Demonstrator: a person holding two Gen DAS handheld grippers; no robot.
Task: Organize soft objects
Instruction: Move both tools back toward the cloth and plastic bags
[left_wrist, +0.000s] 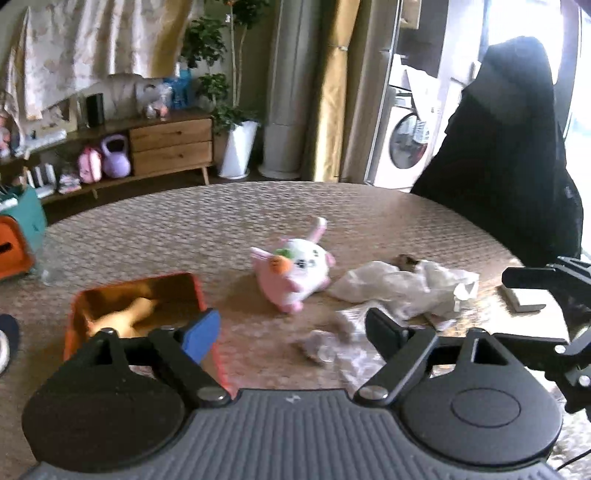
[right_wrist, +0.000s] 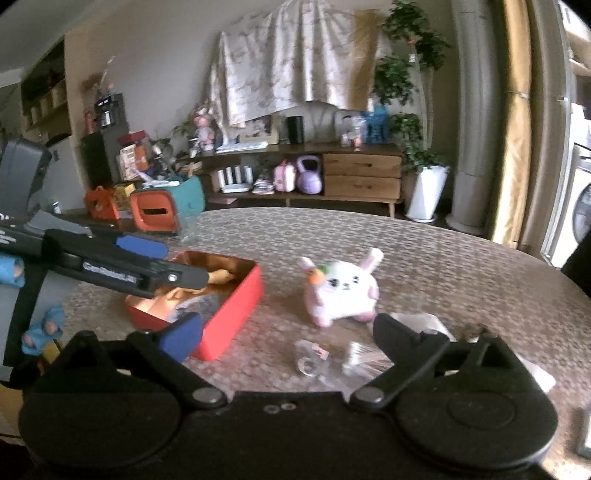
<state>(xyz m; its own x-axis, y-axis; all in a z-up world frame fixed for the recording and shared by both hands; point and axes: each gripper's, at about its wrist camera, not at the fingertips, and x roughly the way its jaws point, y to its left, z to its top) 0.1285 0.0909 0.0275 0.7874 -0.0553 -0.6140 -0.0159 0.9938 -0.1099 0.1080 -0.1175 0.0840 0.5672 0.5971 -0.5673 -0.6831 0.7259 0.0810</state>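
Observation:
A pink and white plush rabbit (left_wrist: 295, 271) with a carrot on its head lies on the woven table, also in the right wrist view (right_wrist: 341, 290). A red box (left_wrist: 136, 306) at the left holds a tan soft toy (left_wrist: 127, 317); the box (right_wrist: 229, 317) shows in the right wrist view too. My left gripper (left_wrist: 291, 332) is open and empty, near the box's right side and short of the rabbit. My right gripper (right_wrist: 288, 332) is open and empty, in front of the rabbit. The left gripper's fingers (right_wrist: 147, 273) reach over the box in the right wrist view.
Crumpled white cloth or paper (left_wrist: 402, 288) and clear plastic wrap (right_wrist: 314, 360) lie on the table (left_wrist: 184, 229) right of the rabbit. A small white block (left_wrist: 522, 297) sits at the right. An orange and teal box (right_wrist: 162, 210) stands at the far left edge. A black chair (left_wrist: 506, 147) stands behind the table.

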